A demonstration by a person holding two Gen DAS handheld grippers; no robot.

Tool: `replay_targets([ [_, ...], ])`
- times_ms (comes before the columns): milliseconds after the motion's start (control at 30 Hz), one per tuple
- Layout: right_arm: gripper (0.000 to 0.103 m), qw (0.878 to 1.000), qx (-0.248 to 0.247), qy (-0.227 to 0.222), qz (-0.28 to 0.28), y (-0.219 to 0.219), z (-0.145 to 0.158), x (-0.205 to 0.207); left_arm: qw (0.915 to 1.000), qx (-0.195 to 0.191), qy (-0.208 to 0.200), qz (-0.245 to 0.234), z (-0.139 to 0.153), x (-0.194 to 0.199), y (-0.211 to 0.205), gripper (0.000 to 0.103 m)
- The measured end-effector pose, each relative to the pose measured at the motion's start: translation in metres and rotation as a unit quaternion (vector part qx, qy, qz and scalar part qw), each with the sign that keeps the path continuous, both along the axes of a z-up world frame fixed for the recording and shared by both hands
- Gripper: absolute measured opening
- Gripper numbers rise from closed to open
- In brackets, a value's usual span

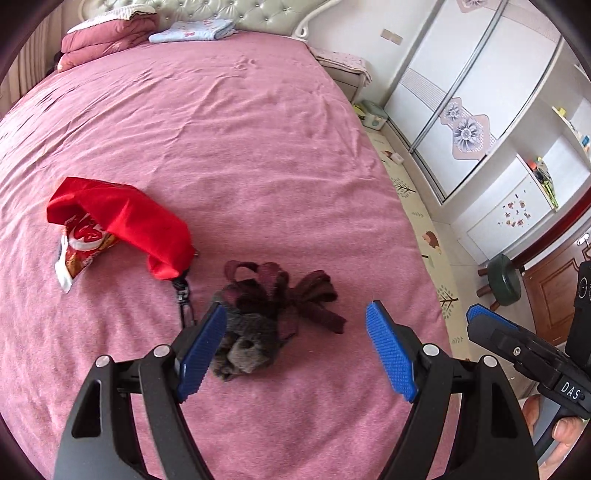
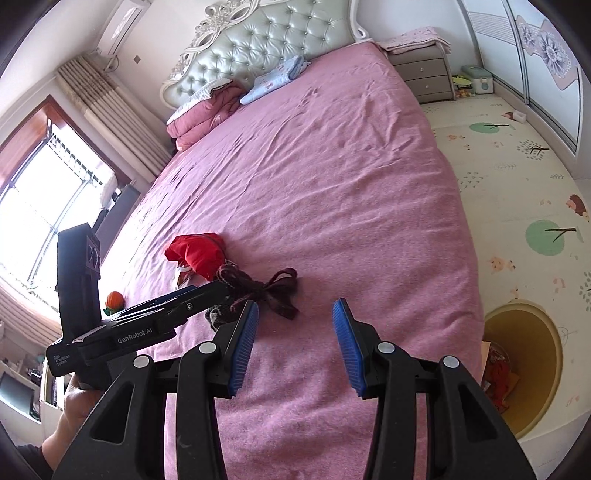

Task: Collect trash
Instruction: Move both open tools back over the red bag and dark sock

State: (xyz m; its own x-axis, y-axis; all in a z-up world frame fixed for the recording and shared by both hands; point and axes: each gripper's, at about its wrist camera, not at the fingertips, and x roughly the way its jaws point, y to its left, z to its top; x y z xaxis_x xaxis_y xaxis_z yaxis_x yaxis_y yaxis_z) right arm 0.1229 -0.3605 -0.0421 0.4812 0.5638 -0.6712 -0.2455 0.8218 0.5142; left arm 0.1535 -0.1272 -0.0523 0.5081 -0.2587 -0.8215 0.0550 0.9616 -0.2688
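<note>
Low in the frame, on the pink bed point(image 1: 258, 147), a dark maroon-grey rag bundle point(image 1: 266, 314) is lying crumpled between the left gripper point(image 1: 295, 347)'s wide, empty pads; the right gripper point(image 2: 291, 347) is hovering half-open, empty. A red bag point(image 1: 122, 221) and snack wrapper point(image 1: 81, 251) are lying beside it.

A pink sheet point(image 2: 332, 155) covers the bed, whose tufted pale-green headboard point(image 2: 258, 40) stands at the far end. A folded pink quilt point(image 1: 107, 37) and a folded light-blue blanket point(image 1: 194, 30) lie against it. Beside the bed stands a grey nightstand point(image 2: 423, 79). A patterned play mat point(image 2: 517, 177) covers the floor before the sliding wardrobe point(image 1: 461, 92). A small orange thing point(image 2: 114, 299), perhaps a toy, sits near the window point(image 2: 48, 192). A dark green stool point(image 1: 504, 278) stands by the wooden door point(image 1: 554, 284).
</note>
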Motion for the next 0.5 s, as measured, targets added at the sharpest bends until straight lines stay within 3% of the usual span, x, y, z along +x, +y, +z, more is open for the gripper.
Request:
replay_targets([
  [500,0.043,0.998,-0.015,0.008,0.065,0.087,-0.005,0.036,0.9976,-0.026,0.011,0.063,-0.015,0.015,0.077,0.082],
])
